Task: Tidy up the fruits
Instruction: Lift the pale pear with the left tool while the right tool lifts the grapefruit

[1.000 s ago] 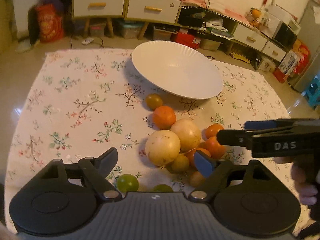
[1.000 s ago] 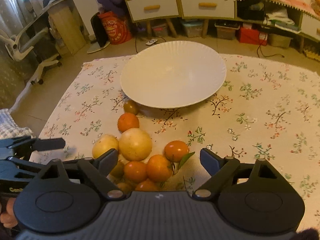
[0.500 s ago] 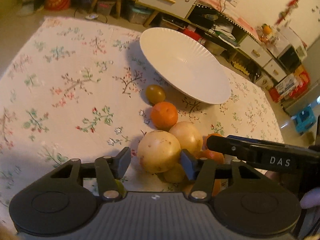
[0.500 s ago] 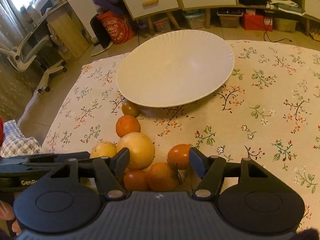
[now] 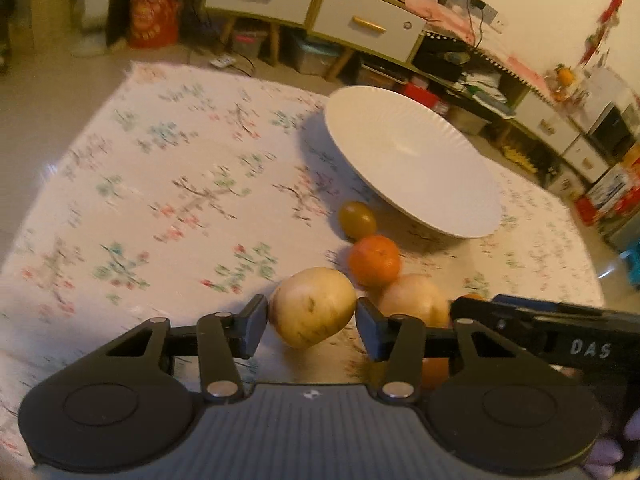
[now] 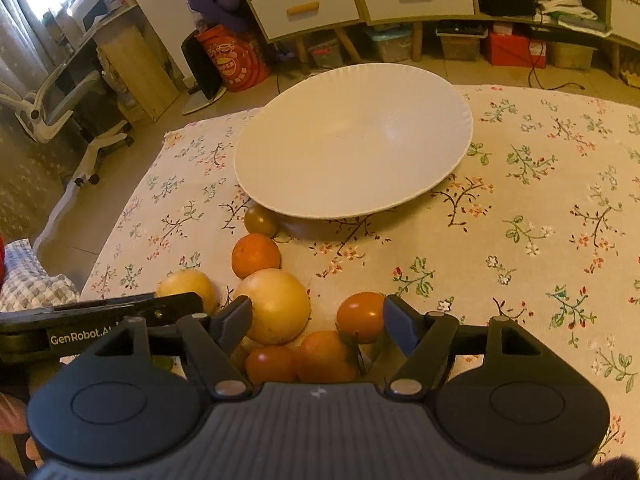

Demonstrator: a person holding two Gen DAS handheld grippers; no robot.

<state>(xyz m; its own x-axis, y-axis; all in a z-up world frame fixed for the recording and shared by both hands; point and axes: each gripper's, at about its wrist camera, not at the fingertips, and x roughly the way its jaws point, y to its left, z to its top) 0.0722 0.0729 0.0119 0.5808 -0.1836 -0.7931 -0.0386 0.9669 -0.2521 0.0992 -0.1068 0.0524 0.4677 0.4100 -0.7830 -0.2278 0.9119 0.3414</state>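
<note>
So I'm pinching the pale yellow fruit (image 5: 313,307) in my left claw (image 5: 311,322), just off the heap on the table (image 5: 168,200). My right claw (image 6: 317,320) is hanging spread over the oranges (image 6: 324,356). Guessing next I'm carrying it over to the empty white bowl (image 5: 412,168) without squeezing harder.

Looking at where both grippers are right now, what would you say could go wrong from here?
The left gripper is shut on the pale yellow fruit only across its round sides, so it might slip out on the way to the white plate. The right gripper hangs open over the tight orange cluster; closing there may nudge neighbours and set them rolling. The two grippers also sit close together and could collide.
</note>
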